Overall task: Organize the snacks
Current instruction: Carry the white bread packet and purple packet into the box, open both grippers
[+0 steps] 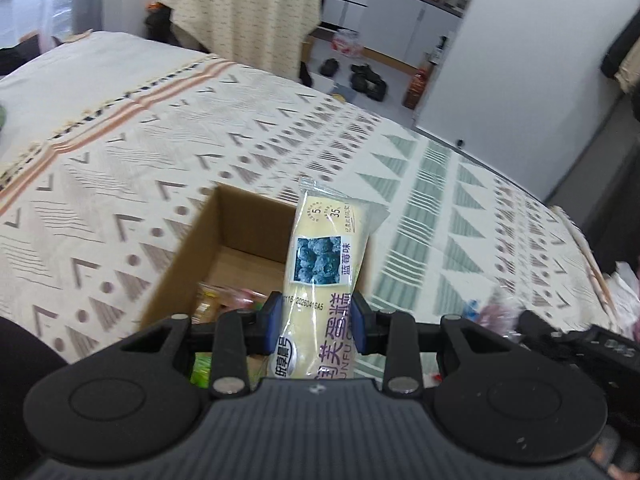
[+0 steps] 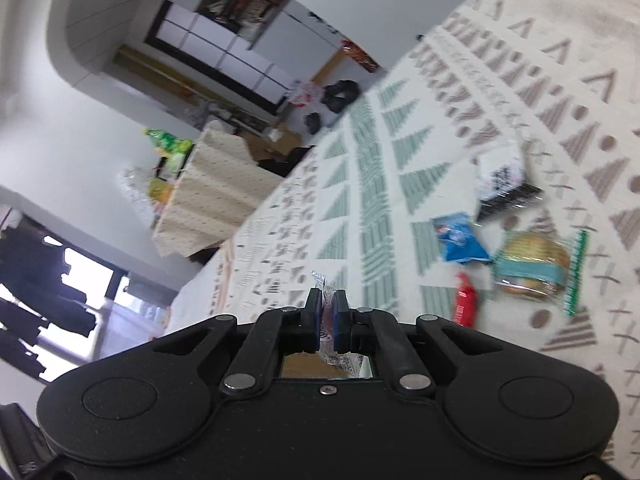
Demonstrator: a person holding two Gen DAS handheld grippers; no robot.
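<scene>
My left gripper point(image 1: 316, 322) is shut on a long pale yellow cake packet point(image 1: 324, 256) with a blueberry picture, held upright above the right part of an open cardboard box point(image 1: 188, 248). Several snack packets lie inside the box point(image 1: 216, 300). My right gripper point(image 2: 327, 316) is shut on a small clear-wrapped snack point(image 2: 325, 286) with a reddish filling, held above the patterned tablecloth point(image 2: 520, 80). Loose snacks lie to its right: a blue packet point(image 2: 460, 240), a red packet point(image 2: 466, 300), a round cake in teal wrap point(image 2: 532, 268) and a black-and-white packet point(image 2: 502, 180).
The table point(image 1: 120, 128) carries a patterned cloth. A second cloth-covered table point(image 1: 248, 12) with packets stands behind. Shoes point(image 1: 360, 74) lie on the floor by white cabinets point(image 1: 400, 12). More wrapped snacks point(image 1: 496, 308) lie at the table's right side.
</scene>
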